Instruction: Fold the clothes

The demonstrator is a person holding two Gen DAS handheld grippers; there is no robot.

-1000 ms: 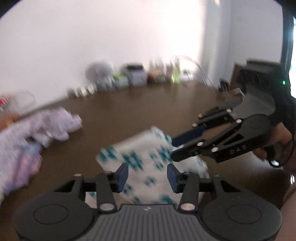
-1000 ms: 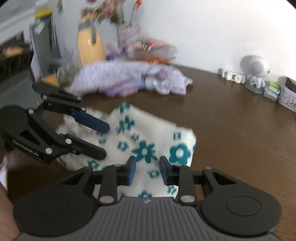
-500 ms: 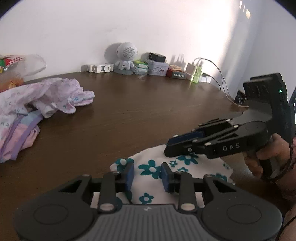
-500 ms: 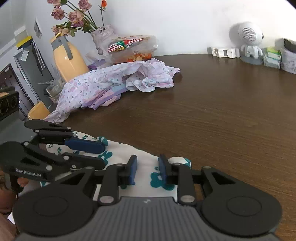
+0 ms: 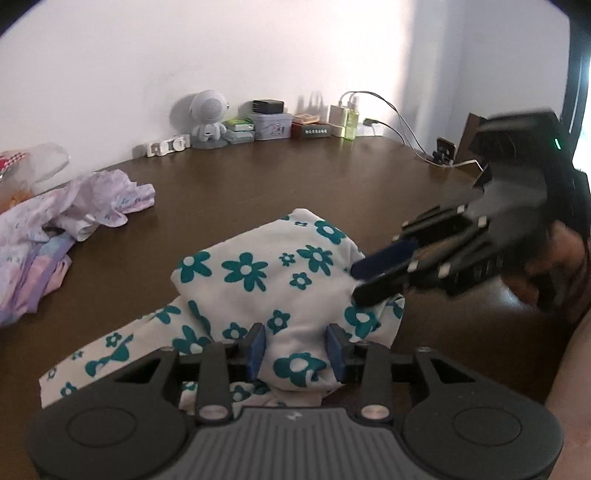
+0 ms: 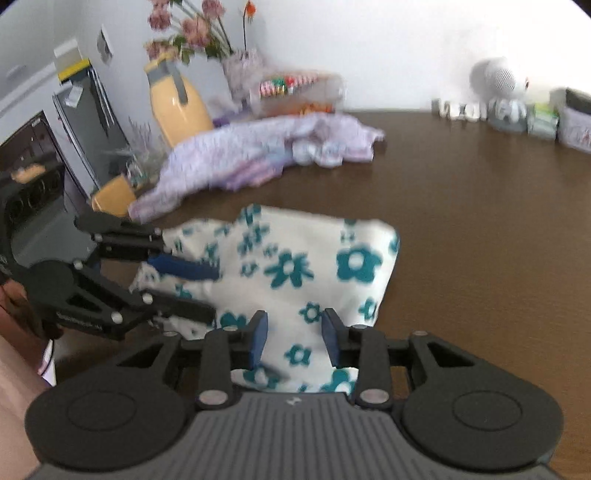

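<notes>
White flowery cloth [image 5: 280,284] sits bunched on the brown table [image 5: 258,192], with the left gripper [image 5: 295,349] and right gripper [image 6: 293,336] both spread open, holding nothing.

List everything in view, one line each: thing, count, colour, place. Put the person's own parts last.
Flowered cloth: one, white with teal flowers, near table edge, bunched.
Clothes pile: one, lilac and pink, far left.
Table: one, dark brown.
Speaker figure: one, white, by wall.
Tin box: one, grey, by wall.
Chargers: several, white, cabled, by wall.
Jug: one, yellow, left.
Flowers: one bunch, pink.
Left gripper: black, jaws open over cloth.
Right gripper: black, jaws open.
</notes>
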